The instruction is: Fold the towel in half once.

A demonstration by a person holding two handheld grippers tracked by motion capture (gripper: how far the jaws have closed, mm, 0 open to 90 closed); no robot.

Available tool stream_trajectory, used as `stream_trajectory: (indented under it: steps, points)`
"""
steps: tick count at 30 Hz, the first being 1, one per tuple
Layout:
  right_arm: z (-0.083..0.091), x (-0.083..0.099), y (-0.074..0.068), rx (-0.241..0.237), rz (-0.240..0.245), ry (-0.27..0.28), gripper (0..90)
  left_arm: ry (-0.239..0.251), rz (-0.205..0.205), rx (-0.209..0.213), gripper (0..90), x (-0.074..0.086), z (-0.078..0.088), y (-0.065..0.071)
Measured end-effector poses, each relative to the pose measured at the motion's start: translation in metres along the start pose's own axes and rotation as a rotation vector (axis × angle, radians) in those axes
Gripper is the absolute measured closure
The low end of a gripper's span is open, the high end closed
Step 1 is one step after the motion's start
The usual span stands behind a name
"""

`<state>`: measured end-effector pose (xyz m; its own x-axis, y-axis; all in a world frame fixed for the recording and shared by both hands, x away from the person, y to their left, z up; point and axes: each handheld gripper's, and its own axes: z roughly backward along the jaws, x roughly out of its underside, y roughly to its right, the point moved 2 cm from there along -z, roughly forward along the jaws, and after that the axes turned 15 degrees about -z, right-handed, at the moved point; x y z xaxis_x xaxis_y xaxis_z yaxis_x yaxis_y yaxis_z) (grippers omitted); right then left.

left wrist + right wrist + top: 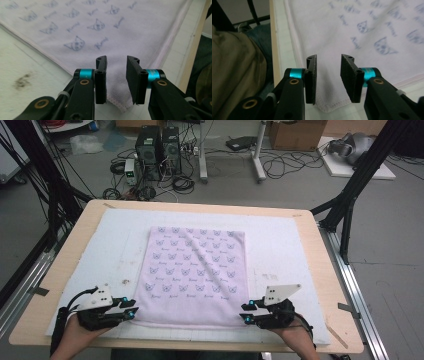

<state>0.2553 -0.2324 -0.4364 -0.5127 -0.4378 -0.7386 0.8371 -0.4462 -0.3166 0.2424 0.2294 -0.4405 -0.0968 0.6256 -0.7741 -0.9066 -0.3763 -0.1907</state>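
1. The towel (196, 275) lies flat on the white pad (280, 250), mid-bench (320, 270).
2. Left claw (116, 75) sits at the towel's near left corner, jaws parted, the corner between them with no pad pressing on it: released.
3. Right claw (328, 75) sits at the towel's near right corner, jaws likewise apart over the hem: released.

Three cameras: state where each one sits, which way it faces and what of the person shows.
High view: above the person's side, looking forward and down at the towel; both hands, left gripper and right gripper.
Left gripper view: along its open jaws onto a towel corner.
Right gripper view: likewise; clothing at left.
Shared: the towel.
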Motion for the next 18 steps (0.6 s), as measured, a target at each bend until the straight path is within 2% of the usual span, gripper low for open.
stream_trajectory:
  steps: [4,6,7,8,10,11,18]
  points:
    - [-0.017,0.008,0.003,-0.007,0.024,-0.068,63.5,-0.038,-0.013,0.04,69.8,0.004,-0.012,0.002]
    - [-0.021,0.01,0.004,0.0,0.026,-0.083,67.0,-0.058,-0.027,0.051,71.1,0.007,-0.015,0.003]
    - [-0.022,0.011,0.005,-0.003,0.027,-0.085,69.6,-0.044,-0.024,0.046,73.4,0.008,-0.014,0.004]
    - [-0.022,0.012,0.006,-0.005,0.025,-0.08,74.5,-0.043,-0.025,0.049,79.2,0.009,-0.014,0.004]
    - [-0.021,0.012,0.006,-0.006,0.023,-0.087,84.5,-0.043,-0.035,0.05,85.8,0.009,-0.013,0.005]
    - [-0.021,0.012,0.006,-0.007,0.025,-0.088,86.4,-0.046,-0.04,0.052,87.4,0.008,-0.012,0.005]
    - [-0.011,0.013,-0.002,-0.031,0.029,-0.059,86.6,-0.017,-0.035,0.047,88.3,0.011,-0.001,0.008]
